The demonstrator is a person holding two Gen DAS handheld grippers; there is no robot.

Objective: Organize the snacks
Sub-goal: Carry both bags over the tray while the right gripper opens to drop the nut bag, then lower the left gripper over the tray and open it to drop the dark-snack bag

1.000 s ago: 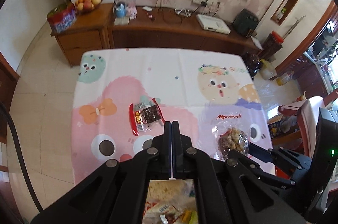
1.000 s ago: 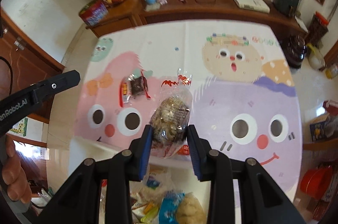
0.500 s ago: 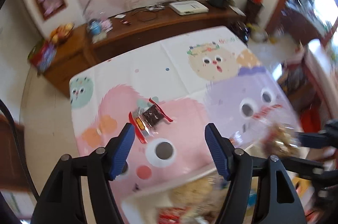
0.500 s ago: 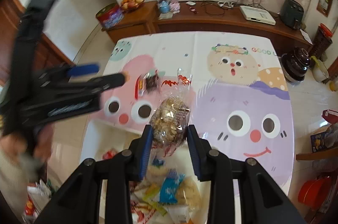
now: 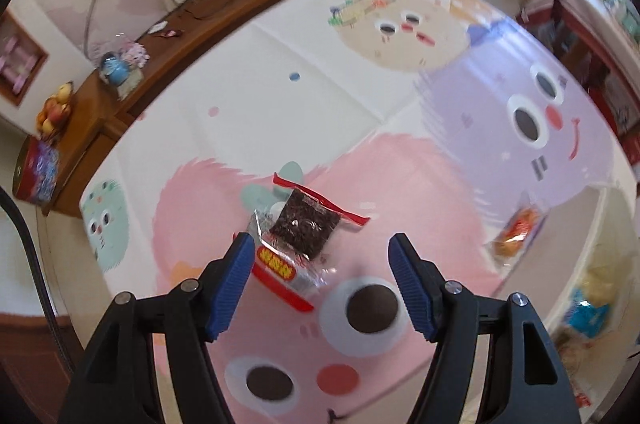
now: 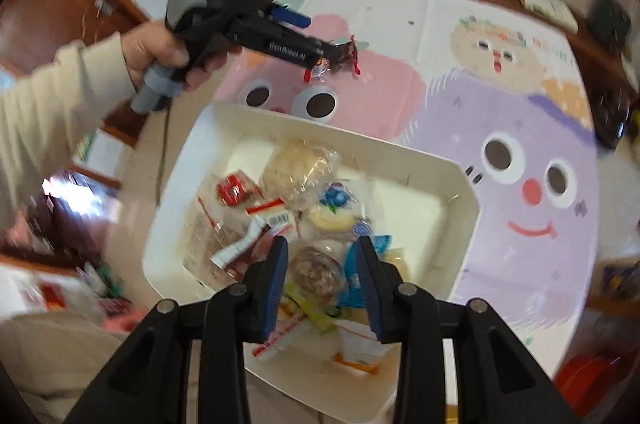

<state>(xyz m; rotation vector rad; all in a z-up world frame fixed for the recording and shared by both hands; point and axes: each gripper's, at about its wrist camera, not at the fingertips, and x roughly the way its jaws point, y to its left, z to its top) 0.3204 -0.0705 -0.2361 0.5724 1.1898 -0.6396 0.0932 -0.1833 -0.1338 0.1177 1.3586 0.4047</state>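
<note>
A clear packet with red edges and a dark snack lies on the pink part of the cartoon tablecloth. My left gripper points down just above it, open, its blue pads on either side of the packet's near end without touching it. In the right wrist view the left gripper hovers by that same packet. My right gripper hangs over the white bin. Its jaws are opening, and a clear bag of brown snacks sits loosely between them.
The bin holds several wrapped snacks and stands at the table's near edge. A hand in a cream sleeve holds the left gripper. A wooden sideboard runs behind the table, bearing a fruit bowl and a red tin.
The left gripper has gone from shut to open, rolled, and dropped towards the red-edged packet. The right gripper has carried the clear bag back from the table to over the bin and loosened.
</note>
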